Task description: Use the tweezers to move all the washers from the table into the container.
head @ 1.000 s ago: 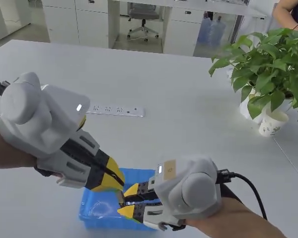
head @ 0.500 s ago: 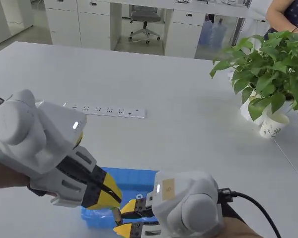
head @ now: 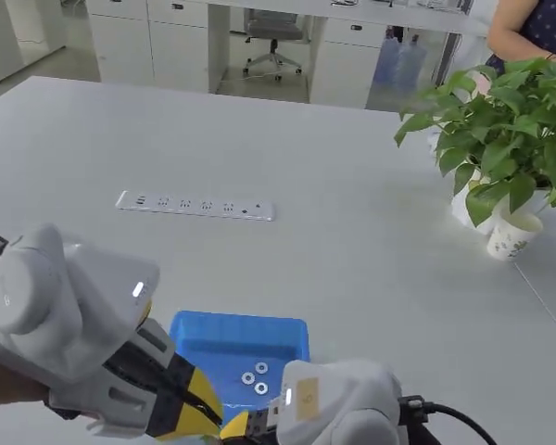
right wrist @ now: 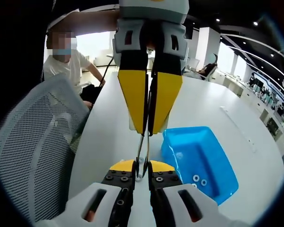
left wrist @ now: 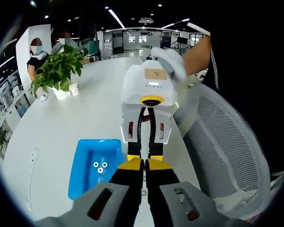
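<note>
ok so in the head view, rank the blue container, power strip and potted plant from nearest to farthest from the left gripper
1. blue container: just beyond the left gripper, at the near edge of the table.
2. power strip: further ahead, mid-table.
3. potted plant: far off on the right side of the table.

1. The blue container (head: 236, 322) is a shallow rectangular tray, sitting upright and open.
2. Three small metal washers (head: 257, 377) lie flat, clustered on its floor.
3. The tweezers (right wrist: 142, 146) are thin metal, just beside the container.
</note>
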The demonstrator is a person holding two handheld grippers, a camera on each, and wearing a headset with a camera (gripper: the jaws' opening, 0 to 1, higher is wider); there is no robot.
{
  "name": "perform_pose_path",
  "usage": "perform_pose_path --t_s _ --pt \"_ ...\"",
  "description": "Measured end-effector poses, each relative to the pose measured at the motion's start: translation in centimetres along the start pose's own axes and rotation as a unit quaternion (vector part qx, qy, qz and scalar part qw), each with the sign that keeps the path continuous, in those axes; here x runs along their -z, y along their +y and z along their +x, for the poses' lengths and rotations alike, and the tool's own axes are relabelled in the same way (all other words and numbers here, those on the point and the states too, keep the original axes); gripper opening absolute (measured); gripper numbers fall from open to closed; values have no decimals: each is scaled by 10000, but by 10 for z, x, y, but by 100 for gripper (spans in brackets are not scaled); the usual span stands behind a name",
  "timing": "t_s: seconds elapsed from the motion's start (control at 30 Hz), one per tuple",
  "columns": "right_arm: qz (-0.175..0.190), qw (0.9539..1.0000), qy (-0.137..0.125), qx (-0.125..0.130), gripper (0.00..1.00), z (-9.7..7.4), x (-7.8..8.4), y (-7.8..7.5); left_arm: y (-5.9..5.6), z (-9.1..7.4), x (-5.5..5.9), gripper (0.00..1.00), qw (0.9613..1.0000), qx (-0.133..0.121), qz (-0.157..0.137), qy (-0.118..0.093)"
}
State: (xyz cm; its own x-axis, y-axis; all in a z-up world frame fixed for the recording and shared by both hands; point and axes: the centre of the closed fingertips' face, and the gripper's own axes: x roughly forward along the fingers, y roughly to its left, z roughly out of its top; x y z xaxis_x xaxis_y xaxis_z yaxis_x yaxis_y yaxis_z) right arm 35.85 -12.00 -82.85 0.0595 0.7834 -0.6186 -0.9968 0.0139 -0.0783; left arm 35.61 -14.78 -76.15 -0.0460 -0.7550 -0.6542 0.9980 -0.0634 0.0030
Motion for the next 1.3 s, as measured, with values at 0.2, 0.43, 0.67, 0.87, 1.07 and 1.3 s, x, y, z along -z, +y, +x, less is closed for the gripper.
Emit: perform_pose_path --t_s 0.2,0.43,0.67,0.87,1.07,1.3 --pt "-7 9999 52 -97 12 8 6 8 -6 5 7 4 10000 13 -11 69" --pt "21 9999 46 -122 12 12 7 9 -7 6 14 4 9999 -31 -26 112" --pt "30 9999 66 -148 12 16 10 9 -6 7 18 4 9999 -98 -18 123" --pt "39 9998 106 -181 12 19 14 10 -7 10 23 4 9998 -118 -26 150" --pt "42 9997 136 -200 11 20 17 9 -6 12 25 4 9998 -152 -44 135" --pt "54 9996 164 -229 11 22 19 9 -6 16 26 4 9998 -143 -89 110"
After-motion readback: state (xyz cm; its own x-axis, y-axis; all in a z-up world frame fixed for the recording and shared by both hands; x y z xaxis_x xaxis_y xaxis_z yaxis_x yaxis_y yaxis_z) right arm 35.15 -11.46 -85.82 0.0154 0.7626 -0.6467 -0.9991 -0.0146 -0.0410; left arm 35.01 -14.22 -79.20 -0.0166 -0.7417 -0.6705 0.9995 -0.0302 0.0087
